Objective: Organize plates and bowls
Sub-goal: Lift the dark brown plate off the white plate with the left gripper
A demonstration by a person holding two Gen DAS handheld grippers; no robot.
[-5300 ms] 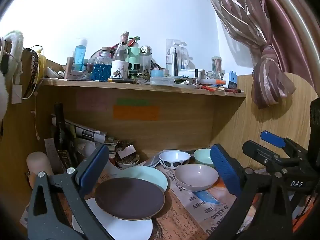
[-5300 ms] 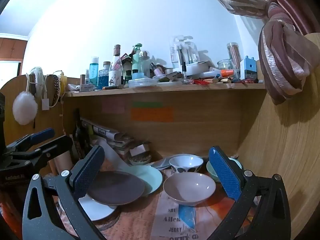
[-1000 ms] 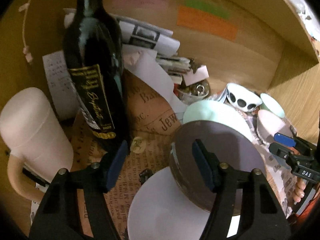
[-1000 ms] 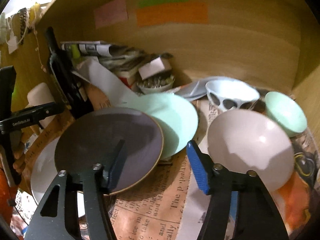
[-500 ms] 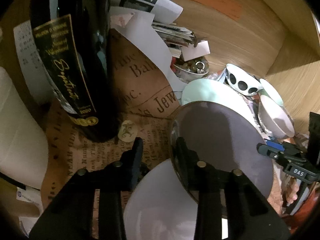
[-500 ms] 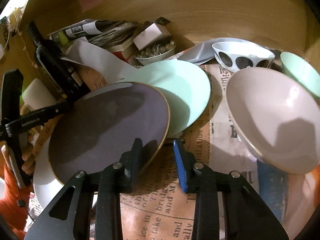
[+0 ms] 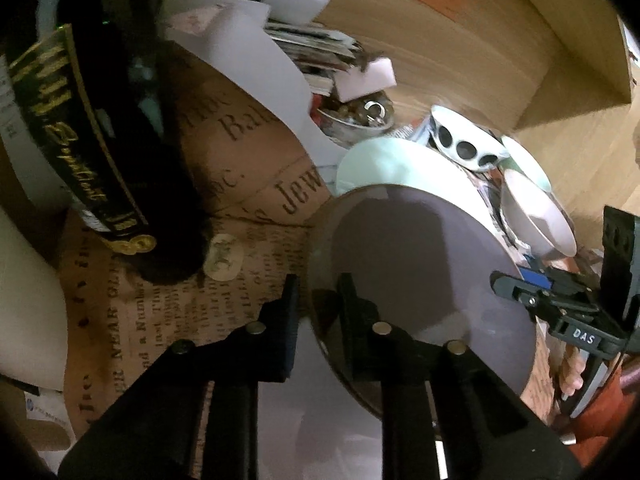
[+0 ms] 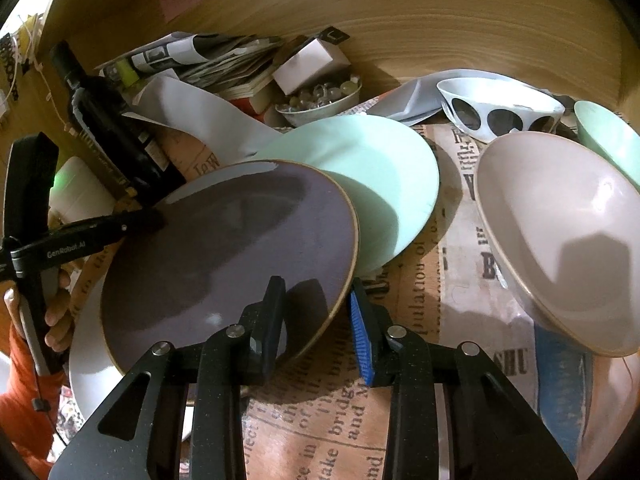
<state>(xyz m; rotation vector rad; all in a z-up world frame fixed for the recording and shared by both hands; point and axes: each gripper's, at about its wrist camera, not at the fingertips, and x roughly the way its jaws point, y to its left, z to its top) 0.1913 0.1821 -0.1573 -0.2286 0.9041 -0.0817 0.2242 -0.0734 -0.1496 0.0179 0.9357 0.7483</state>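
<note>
A dark brown plate [image 7: 420, 264] [image 8: 224, 248] lies tilted on a white plate [image 8: 86, 360] and a mint plate [image 8: 372, 176]. My left gripper [image 7: 318, 308] straddles its left rim, one finger over the plate and one outside; its jaws are closing and pinch the rim. On the opposite rim my right gripper [image 8: 316, 312] is shut, with the blue pad [image 8: 358, 332] on the outer side. Each gripper shows in the other's view: the left gripper [image 8: 152, 220], the right gripper [image 7: 520, 280]. To the right are a beige bowl [image 8: 560, 232], a spotted bowl [image 8: 496, 112] and a mint bowl [image 8: 608, 140].
A dark wine bottle [image 7: 100, 160] [image 8: 108, 120] stands close to the left of the plates, with a pale mug [image 7: 24, 300] beside it. Behind are stacked papers [image 8: 224, 64] and a small bowl of beads [image 8: 320, 100]. Wooden walls [image 8: 440, 20] close the back and right.
Both grippers have sunk toward the brown plate and tipped downward. Their jaws went from wide open to closed around its opposite rims.
</note>
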